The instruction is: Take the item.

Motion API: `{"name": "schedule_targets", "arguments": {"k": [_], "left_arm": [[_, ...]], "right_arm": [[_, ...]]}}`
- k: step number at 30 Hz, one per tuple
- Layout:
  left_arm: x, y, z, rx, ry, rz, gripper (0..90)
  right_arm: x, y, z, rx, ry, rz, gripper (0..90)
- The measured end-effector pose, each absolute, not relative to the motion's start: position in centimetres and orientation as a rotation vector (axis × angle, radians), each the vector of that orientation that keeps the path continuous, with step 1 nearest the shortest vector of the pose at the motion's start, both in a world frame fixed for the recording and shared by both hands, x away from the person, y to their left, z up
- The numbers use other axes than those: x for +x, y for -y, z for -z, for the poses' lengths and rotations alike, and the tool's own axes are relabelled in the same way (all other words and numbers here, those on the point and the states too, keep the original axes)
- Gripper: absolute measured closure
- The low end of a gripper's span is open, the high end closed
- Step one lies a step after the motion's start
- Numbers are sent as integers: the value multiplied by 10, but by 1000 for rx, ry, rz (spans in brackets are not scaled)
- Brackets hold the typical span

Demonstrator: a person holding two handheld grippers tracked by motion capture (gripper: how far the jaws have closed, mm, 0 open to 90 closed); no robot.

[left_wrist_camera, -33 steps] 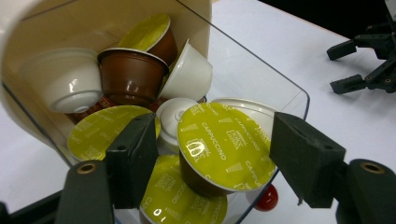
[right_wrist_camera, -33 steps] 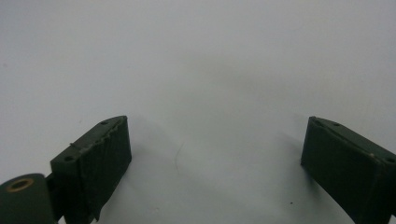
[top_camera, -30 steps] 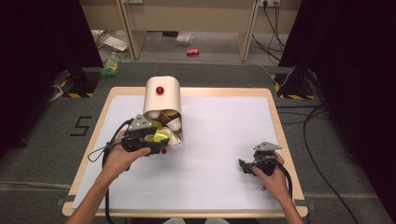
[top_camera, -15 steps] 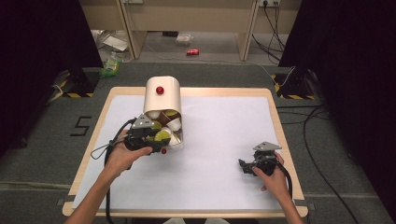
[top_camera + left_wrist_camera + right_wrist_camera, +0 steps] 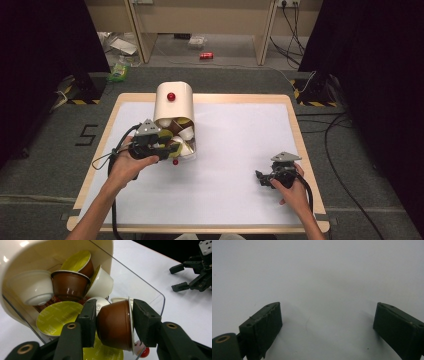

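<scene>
A cream container (image 5: 174, 107) with a red knob (image 5: 171, 96) lies on its side on the white table, its mouth towards me. Several coffee capsules, brown, white and yellow-lidded, fill it (image 5: 67, 285). My left gripper (image 5: 115, 312) is at the mouth (image 5: 167, 147), and its jaws have just been closing. It is shut on a brown capsule (image 5: 112, 327), with one pad on the capsule's base and the other on its lid. My right gripper (image 5: 261, 177) rests low over the table at the right. It stands open over bare white surface (image 5: 327, 322).
A clear lid (image 5: 140, 287) juts from the container's mouth, and a small red ball (image 5: 175, 161) lies beside it. The table (image 5: 235, 135) has a wooden rim. A red can (image 5: 206, 55) and a green packet (image 5: 119, 71) lie on the floor beyond.
The left gripper has shifted slightly at the container's mouth. The right hand and its gripper have kept still.
</scene>
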State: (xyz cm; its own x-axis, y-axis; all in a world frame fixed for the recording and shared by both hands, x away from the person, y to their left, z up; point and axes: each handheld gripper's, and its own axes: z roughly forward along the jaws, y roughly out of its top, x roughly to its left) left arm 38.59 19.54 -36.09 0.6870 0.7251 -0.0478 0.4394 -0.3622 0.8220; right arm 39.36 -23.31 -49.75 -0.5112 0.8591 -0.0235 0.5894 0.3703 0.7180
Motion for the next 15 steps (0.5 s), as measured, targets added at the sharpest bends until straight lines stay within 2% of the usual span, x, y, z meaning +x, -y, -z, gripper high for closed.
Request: {"name": "schedule_targets", "arguments": {"k": [15], "left_arm": [[389,-194,370,2050,-916,-364,516]], "right_arm": [[393,233,497,1267,-2239,-932,89]]}}
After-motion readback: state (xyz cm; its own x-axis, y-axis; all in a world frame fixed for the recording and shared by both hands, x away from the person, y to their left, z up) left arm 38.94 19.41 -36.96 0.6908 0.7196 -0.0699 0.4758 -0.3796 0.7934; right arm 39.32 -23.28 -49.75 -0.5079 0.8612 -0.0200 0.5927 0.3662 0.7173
